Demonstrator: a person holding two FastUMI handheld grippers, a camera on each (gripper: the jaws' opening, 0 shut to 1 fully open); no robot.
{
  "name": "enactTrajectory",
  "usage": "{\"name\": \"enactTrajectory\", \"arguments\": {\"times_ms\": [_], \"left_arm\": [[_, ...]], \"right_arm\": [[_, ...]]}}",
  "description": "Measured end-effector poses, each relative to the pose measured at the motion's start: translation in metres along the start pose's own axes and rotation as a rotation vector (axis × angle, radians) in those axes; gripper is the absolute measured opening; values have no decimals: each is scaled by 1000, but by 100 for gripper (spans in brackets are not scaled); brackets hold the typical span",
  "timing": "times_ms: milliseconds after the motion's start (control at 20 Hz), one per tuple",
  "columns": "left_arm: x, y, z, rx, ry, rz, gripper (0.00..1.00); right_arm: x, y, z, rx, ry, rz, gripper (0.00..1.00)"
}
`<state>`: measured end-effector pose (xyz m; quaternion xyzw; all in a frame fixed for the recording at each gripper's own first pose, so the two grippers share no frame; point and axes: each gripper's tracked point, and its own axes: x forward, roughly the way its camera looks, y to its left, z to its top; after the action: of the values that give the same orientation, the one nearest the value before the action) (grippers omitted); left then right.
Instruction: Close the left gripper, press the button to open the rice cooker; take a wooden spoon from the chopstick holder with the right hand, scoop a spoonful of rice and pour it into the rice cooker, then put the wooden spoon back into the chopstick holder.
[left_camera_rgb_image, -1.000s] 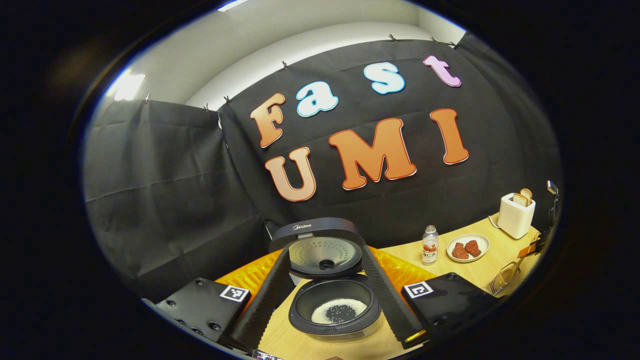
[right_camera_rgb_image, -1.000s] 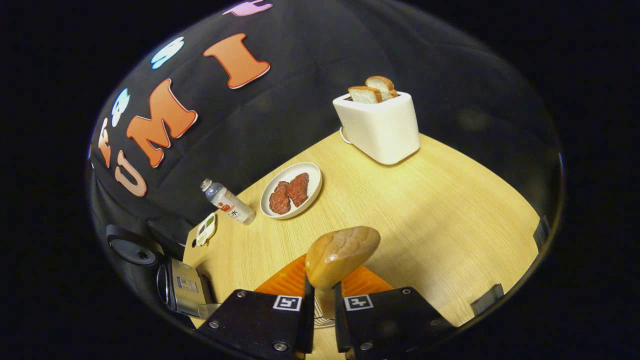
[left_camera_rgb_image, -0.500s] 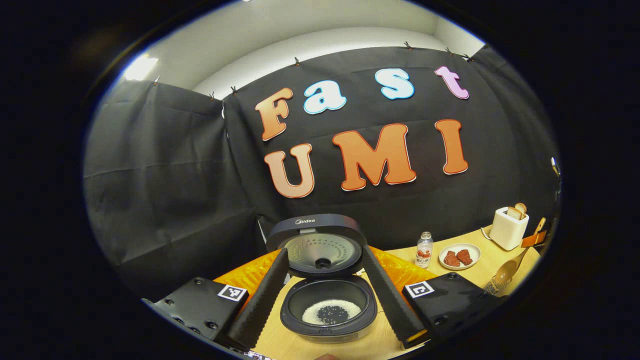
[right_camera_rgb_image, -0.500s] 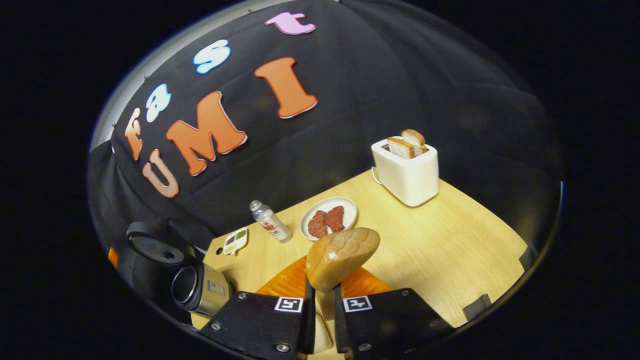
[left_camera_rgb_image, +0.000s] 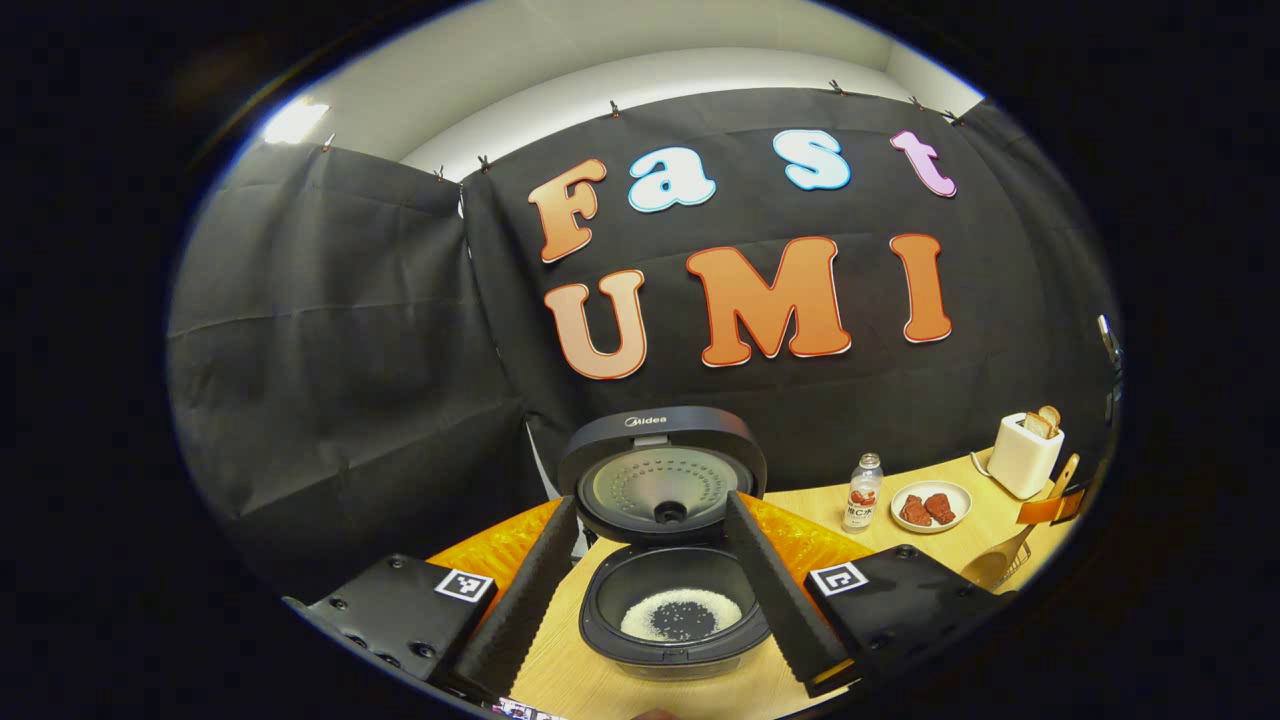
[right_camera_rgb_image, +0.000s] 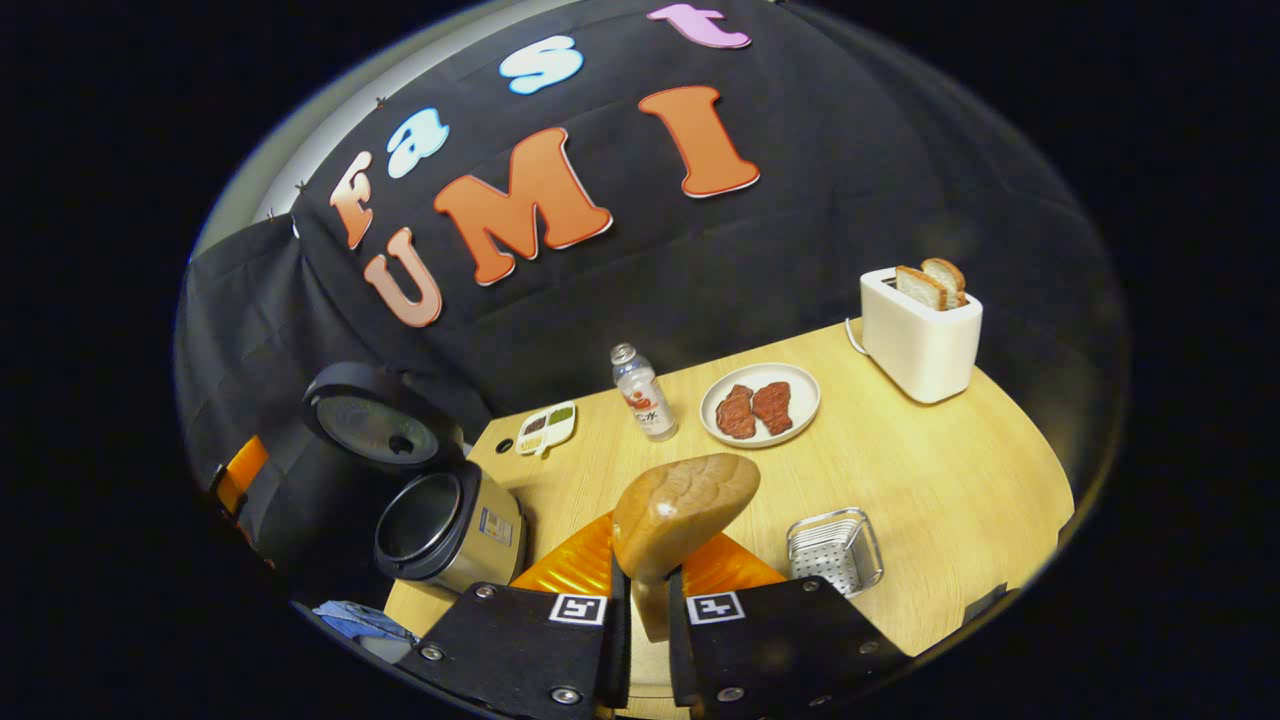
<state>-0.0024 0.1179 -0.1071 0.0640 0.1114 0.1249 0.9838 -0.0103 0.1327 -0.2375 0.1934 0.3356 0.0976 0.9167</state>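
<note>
Right hand-held gripper (right_camera_rgb_image: 640, 610) clenched on one wooden spoon (right_camera_rgb_image: 683, 512) — left hand-held gripper (left_camera_rgb_image: 655, 610) released, one rice cooker (left_camera_rgb_image: 672, 600) between.

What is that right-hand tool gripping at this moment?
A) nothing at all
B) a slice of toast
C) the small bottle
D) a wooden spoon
D: in the right gripper view the right tool is shut on the handle of the wooden spoon, whose bowl stands above the fingers, while the bottle stands on the table and the toast sits in the toaster.
</note>
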Motion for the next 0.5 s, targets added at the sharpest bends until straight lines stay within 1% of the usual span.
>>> {"name": "enactTrajectory", "arguments": {"times_ms": [50,100,150,300,400,500], "left_arm": [[0,1,-3,1,7,-2,100],[1,2,-6,3,13,-1,92],[2,4,-10,2,21,-1,99],[3,7,-16,7,39,0,99],[5,10,-17,21,36,0,99],[7,11,-14,27,28,-2,100]], "right_arm": [[3,1,-7,-20,10,-10,16],[7,-1,-14,-50,18,-31,15],[11,-2,-20,-90,24,-50,15],[20,-1,-29,-223,-5,-108,14],[22,2,-36,-304,-21,-131,13],[21,4,-36,-376,-62,-154,14]]}}
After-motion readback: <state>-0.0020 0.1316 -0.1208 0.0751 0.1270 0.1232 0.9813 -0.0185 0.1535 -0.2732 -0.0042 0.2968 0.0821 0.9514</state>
